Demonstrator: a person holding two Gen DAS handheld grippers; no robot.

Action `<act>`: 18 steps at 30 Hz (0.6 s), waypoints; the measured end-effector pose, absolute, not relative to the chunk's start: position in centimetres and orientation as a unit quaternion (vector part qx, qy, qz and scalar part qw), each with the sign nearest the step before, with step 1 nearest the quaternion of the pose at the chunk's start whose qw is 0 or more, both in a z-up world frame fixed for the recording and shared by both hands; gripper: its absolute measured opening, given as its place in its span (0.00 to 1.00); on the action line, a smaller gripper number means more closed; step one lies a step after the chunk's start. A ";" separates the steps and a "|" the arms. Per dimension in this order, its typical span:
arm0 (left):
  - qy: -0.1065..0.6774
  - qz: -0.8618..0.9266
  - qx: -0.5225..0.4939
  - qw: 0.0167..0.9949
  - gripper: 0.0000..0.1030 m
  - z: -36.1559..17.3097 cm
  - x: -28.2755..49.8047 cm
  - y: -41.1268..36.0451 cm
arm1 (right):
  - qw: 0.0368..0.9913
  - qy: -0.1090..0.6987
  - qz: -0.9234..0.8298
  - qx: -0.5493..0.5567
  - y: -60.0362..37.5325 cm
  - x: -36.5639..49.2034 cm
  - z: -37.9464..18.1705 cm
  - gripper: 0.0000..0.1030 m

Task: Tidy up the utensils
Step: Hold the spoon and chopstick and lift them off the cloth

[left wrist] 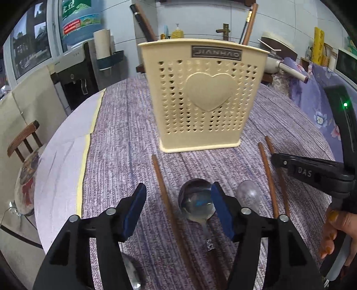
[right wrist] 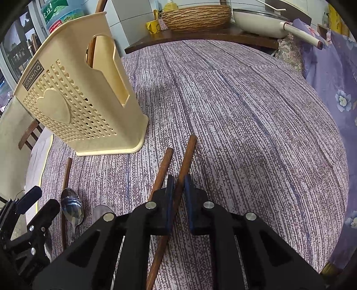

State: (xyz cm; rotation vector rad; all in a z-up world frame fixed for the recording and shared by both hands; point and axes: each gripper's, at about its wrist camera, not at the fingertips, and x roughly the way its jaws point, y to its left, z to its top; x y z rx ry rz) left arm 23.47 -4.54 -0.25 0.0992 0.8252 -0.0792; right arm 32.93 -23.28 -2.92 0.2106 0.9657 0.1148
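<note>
A cream perforated utensil holder [left wrist: 200, 98] with a heart on its front stands upright on the purple woven cloth. My left gripper [left wrist: 178, 191] hangs open above the cloth. Below its gap lie a brown chopstick [left wrist: 162, 189] and a metal spoon [left wrist: 196, 198], neither one touched. A second spoon [left wrist: 248, 196] lies just right of it. My right gripper [right wrist: 178, 180] is shut on one chopstick [right wrist: 187, 156], low on the cloth. Another chopstick [right wrist: 165, 165] lies just left of its fingers. The holder [right wrist: 84, 104] stands to the far left in the right wrist view.
A hand [left wrist: 334, 234] holds the right gripper's handle at the right edge. A wooden shelf with a woven basket [right wrist: 196, 15] and a white pan [right wrist: 261, 22] borders the table's far side. A chair [left wrist: 24, 140] stands off the left table edge. Floral fabric [right wrist: 334, 89] lies on the right.
</note>
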 end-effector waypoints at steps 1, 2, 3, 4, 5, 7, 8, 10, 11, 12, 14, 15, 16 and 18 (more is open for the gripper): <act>0.404 -0.041 0.048 0.912 0.62 -0.5 23.5 -4.6 | 0.879 0.463 0.055 0.101 -23.3 32.9 -2.9 0.11; 0.407 -0.043 0.052 0.911 0.63 -0.8 23.4 -4.8 | 0.879 0.463 0.055 0.100 -23.2 32.9 -2.9 0.11; 0.409 -0.042 0.060 0.909 0.63 -1.1 23.4 -5.2 | 0.879 0.462 0.056 0.099 -23.2 32.9 -2.9 0.11; 0.412 -0.041 0.068 0.908 0.63 -1.4 23.4 -5.6 | 0.879 0.462 0.056 0.100 -23.2 32.9 -3.0 0.11; 0.415 -0.044 0.073 0.906 0.63 -1.7 23.4 -6.0 | 0.880 0.462 0.057 0.100 -23.1 32.9 -3.0 0.11; 0.421 -0.050 0.079 0.902 0.63 -2.2 23.3 -6.7 | 0.879 0.461 0.059 0.103 -23.3 32.8 -3.0 0.11; 0.423 -0.051 0.086 0.901 0.63 -2.4 23.3 -7.1 | 0.879 0.461 0.060 0.104 -23.3 32.8 -3.0 0.11; 0.425 -0.046 0.102 0.898 0.63 -2.8 23.4 -7.8 | 0.879 0.462 0.061 0.103 -23.3 32.9 -3.0 0.11; 0.427 -0.045 0.105 0.897 0.62 -2.9 23.6 -7.9 | 0.879 0.461 0.061 0.102 -23.3 32.9 -3.0 0.11; 0.430 -0.046 0.104 0.896 0.60 -3.1 23.7 -8.0 | 0.879 0.461 0.061 0.102 -23.3 32.9 -3.0 0.11; 0.431 -0.047 0.106 0.895 0.56 -3.2 23.9 -8.1 | 0.879 0.461 0.061 0.103 -23.3 32.9 -3.0 0.11; 0.432 -0.046 0.106 0.894 0.55 -3.2 24.1 -8.1 | 0.879 0.461 0.061 0.103 -23.3 32.9 -3.0 0.11; 0.433 -0.047 0.104 0.894 0.53 -3.2 24.2 -8.1 | 0.879 0.461 0.061 0.104 -23.3 32.9 -3.0 0.11; 0.436 -0.049 0.097 0.893 0.48 -3.1 24.5 -7.9 | 0.879 0.461 0.060 0.104 -23.2 32.9 -3.0 0.11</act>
